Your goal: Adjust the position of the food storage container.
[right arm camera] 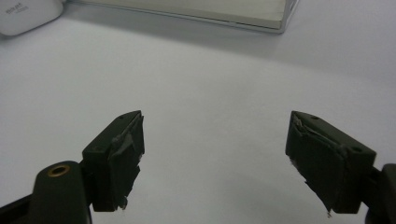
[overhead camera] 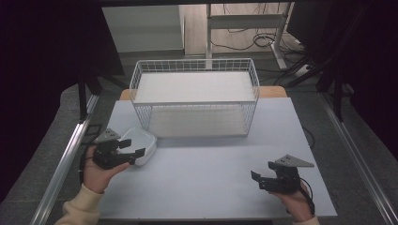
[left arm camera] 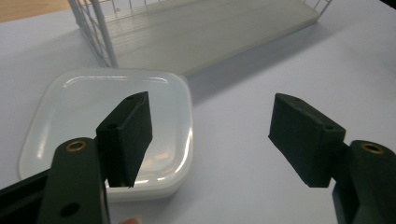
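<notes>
Two grippers show in the high view, both held low over a pale table (overhead camera: 211, 183); the left gripper (overhead camera: 133, 147) sits at the table's near left, its jaws parted around the near edge of a white lidded container (overhead camera: 143, 144); the container rests on the table just beside the front left corner of a white wire basket (overhead camera: 195, 96), which stands at the far middle of the table; the right gripper (overhead camera: 263, 179) hovers at the near right, well apart from the container, jaws spread and holding nothing.

Left gripper view: the left gripper (left arm camera: 210, 135) is released, jaws wide; one jaw stands over the container's (left arm camera: 88, 107) lid, the other over bare table; the basket (left arm camera: 100, 42) rises just behind.

Right gripper view: the right gripper (right arm camera: 215, 158) is released too, with bare table between the jaws; the container (right arm camera: 23, 14) lies far off at the upper left corner.
</notes>
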The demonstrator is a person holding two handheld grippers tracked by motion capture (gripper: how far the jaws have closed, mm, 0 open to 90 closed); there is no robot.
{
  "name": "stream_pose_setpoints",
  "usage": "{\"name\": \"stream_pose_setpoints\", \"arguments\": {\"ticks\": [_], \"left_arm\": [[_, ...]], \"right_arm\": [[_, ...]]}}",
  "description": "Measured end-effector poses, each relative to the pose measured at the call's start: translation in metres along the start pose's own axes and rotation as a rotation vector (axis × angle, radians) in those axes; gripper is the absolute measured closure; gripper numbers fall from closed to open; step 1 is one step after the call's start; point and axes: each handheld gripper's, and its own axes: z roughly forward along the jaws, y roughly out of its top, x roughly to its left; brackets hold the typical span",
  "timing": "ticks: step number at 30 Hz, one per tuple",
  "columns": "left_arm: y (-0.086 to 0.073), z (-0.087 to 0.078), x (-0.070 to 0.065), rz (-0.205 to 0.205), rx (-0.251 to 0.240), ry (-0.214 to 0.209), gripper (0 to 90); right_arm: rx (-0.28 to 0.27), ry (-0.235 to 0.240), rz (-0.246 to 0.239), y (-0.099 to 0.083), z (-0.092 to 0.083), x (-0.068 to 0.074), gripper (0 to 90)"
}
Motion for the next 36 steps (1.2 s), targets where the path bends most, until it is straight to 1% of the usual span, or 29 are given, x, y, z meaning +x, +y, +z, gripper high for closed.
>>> {"name": "stream_pose_setpoints", "arguments": {"ticks": [1, 4, 5, 6, 8, 10, 11, 12, 13, 14, 15, 16, 17, 18, 19, 20, 21, 23, 24, 25, 27, 28, 29, 30, 31, 34, 35, 36], "left_arm": [[0.002, -0.001, 0.004, -0.005, 0.000, 0.000, 29.9], [0.005, -0.001, 0.008, -0.004, 0.002, 0.006, 30.0], [0.007, -0.002, 0.012, -0.007, 0.004, 0.015, 30.1], [0.007, -0.002, 0.012, -0.007, 0.004, 0.015, 30.1], [0.011, -0.002, 0.018, -0.012, 0.007, 0.026, 30.3], [0.012, -0.002, 0.021, -0.015, 0.009, 0.031, 30.4], [0.015, -0.001, 0.028, -0.026, 0.014, 0.039, 30.6], [0.015, -0.001, 0.028, -0.026, 0.014, 0.039, 30.7], [0.016, -0.001, 0.031, -0.031, 0.016, 0.044, 30.7], [0.018, 0.000, 0.039, -0.042, 0.022, 0.055, 31.2], [0.018, 0.000, 0.039, -0.042, 0.022, 0.055, 31.4], [0.019, 0.002, 0.045, -0.055, 0.026, 0.059, 31.9], [0.019, 0.002, 0.045, -0.055, 0.026, 0.059, 32.7], [0.020, 0.002, 0.049, -0.062, 0.029, 0.062, 32.7], [0.022, 0.004, 0.057, -0.075, 0.038, 0.066, 34.2], [0.022, 0.004, 0.057, -0.075, 0.038, 0.066, 35.2], [0.023, 0.005, 0.062, -0.080, 0.044, 0.070, 36.2], [0.023, 0.006, 0.065, -0.085, 0.041, 0.064, 37.3], [0.024, 0.007, 0.067, -0.086, 0.046, 0.063, 39.6], [0.025, 0.008, 0.069, -0.078, 0.056, 0.071, 39.6], [0.026, 0.011, 0.073, -0.067, 0.069, 0.079, 42.8], [0.026, 0.012, 0.075, -0.069, 0.070, 0.080, 45.0], [0.028, 0.016, 0.080, -0.065, 0.083, 0.085, 48.3], [0.028, 0.016, 0.080, -0.065, 0.083, 0.085, 50.3], [0.029, 0.020, 0.085, -0.063, 0.094, 0.090, 53.1], [0.029, 0.023, 0.089, -0.062, 0.105, 0.097, 58.5], [0.030, 0.026, 0.094, -0.070, 0.108, 0.106, 60.8], [0.030, 0.027, 0.095, -0.077, 0.109, 0.110, 63.5]], "right_arm": [[0.003, 0.000, 0.000, 0.000, 0.000, 0.000, 19.5], [0.007, -0.002, 0.000, 0.000, 0.001, 0.000, 19.5], [0.008, -0.003, -0.001, 0.000, 0.001, 0.000, 19.5], [0.008, -0.003, -0.001, 0.000, 0.001, 0.000, 19.5], [0.015, -0.005, -0.001, -0.001, 0.002, 0.000, 19.5], [0.021, -0.009, 0.001, -0.001, 0.002, 0.001, 19.5], [0.023, -0.012, 0.000, -0.001, 0.003, 0.001, 19.5], [0.023, -0.012, 0.000, -0.001, 0.003, 0.001, 19.5], [0.025, -0.012, 0.000, -0.001, 0.003, 0.001, 19.5], [0.028, -0.010, 0.000, -0.001, 0.003, 0.001, 19.5], [0.028, -0.010, 0.000, -0.001, 0.003, 0.001, 19.5], [0.031, -0.010, -0.001, -0.001, 0.004, 0.001, 19.5], [0.031, -0.010, -0.001, -0.001, 0.004, 0.001, 19.5], [0.032, -0.011, 0.000, -0.001, 0.004, 0.001, 19.5], [0.034, -0.012, 0.002, -0.001, 0.004, 0.000, 19.6], [0.034, -0.012, 0.002, -0.001, 0.004, 0.000, 19.5], [0.035, -0.013, 0.000, -0.002, 0.004, 0.000, 19.6], [0.035, -0.013, -0.001, -0.002, 0.004, 0.000, 19.6], [0.035, -0.013, -0.002, -0.002, 0.004, 0.001, 19.6], [0.035, -0.013, -0.002, -0.002, 0.004, 0.001, 19.6], [0.037, -0.013, -0.001, -0.002, 0.004, 0.001, 19.6], [0.038, -0.014, -0.001, -0.002, 0.005, 0.000, 19.6], [0.039, -0.015, -0.001, -0.002, 0.005, 0.000, 19.7], [0.039, -0.015, -0.001, -0.002, 0.005, 0.000, 19.7], [0.040, -0.015, -0.001, -0.002, 0.005, 0.000, 19.6], [0.041, -0.014, -0.001, -0.002, 0.005, 0.000, 19.7], [0.042, -0.014, -0.002, -0.002, 0.005, 0.000, 19.7], [0.042, -0.014, -0.004, -0.002, 0.005, 0.000, 19.7]]}}
